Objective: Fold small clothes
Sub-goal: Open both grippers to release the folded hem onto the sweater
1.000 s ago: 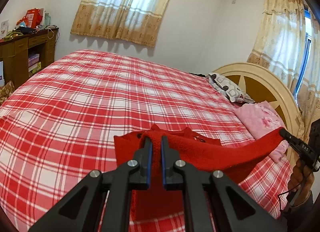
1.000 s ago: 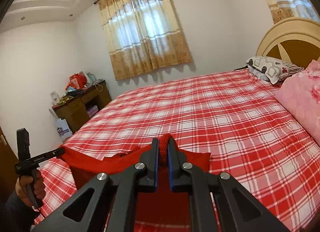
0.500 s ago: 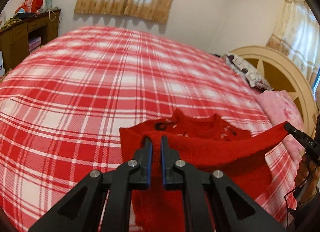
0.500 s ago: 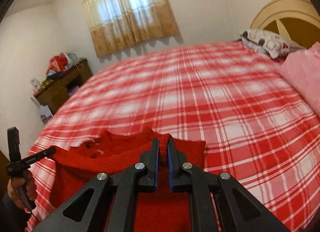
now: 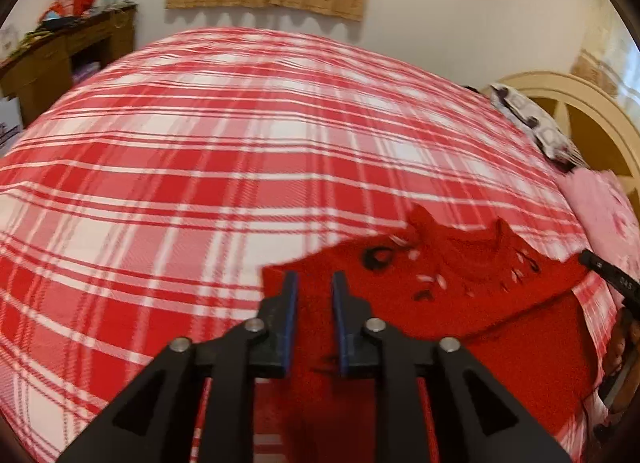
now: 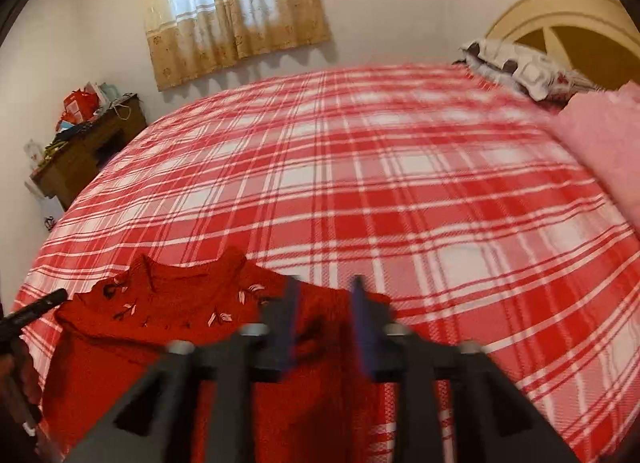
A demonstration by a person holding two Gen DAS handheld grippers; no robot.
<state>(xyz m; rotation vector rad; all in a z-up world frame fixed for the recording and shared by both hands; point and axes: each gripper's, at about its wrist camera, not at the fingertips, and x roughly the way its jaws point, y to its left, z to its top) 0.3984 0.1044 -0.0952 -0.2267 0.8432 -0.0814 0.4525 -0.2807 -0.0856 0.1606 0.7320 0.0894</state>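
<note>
The red sweater lay spread on the plaid bedspread, directly under both tools. The left gripper had just been opening, its jaws parted over one shoulder; the right gripper had just been opening too, wider, above the other shoulder, neither pinching the cloth

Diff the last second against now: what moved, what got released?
Both tongs came down toward the bed and laid the red sweater flat on it, collar away from the cameras. The left tongs and right tongs were clamped on its top edge; their jaws have just been opening, and the fabric now lies loose between them. Bedspread, pillows and desk are unchanged.
</note>
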